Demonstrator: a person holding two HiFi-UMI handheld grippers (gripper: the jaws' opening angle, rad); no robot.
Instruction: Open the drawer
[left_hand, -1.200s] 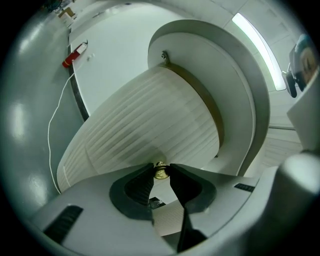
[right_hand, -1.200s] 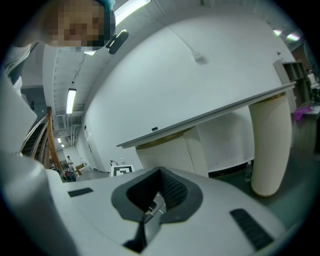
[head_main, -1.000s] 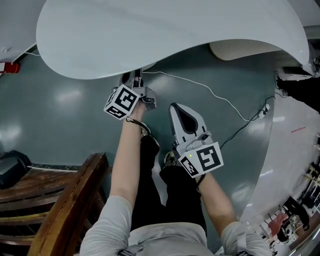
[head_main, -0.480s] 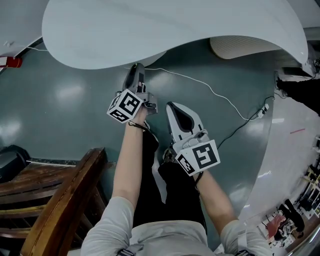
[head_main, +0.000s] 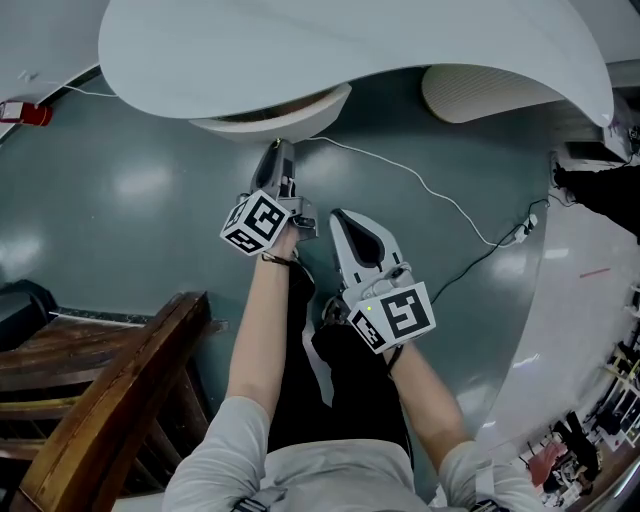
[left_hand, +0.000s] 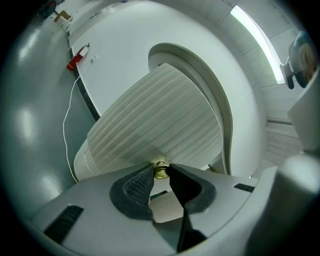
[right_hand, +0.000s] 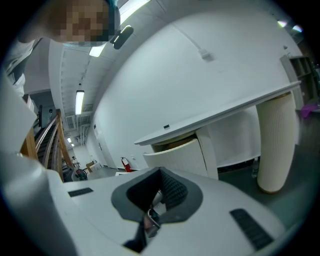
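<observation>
Showing a drawer caught partly open. Head view: the ribbed, cream, curved-front drawer (head_main: 270, 112) juts a short way out from under the broad white curved desk top (head_main: 350, 50), on the far side of the glossy grey-green floor (head_main: 130, 220). The left gripper (head_main: 277, 151) reaches up to its near face. The right gripper (head_main: 343, 216) hangs just to the right and nearer, apart from the drawer. Left gripper view: the tongs are narrowed onto the small round brass knob (left_hand: 160, 170) low on the drawer front, with a black pad pressing each side of it. Right gripper view: the tongs are drawn together with nothing between them. Beyond them the drawer stands proud of the desk, a dark gap showing above its front edge. Progress, as judged: the knob is grasped and the drawer has started out, so most of its travel remains. Contents: the desk top hides the interior from above, and only a brownish inner surface shows through the gap, so whether anything lies inside cannot be told.
</observation>
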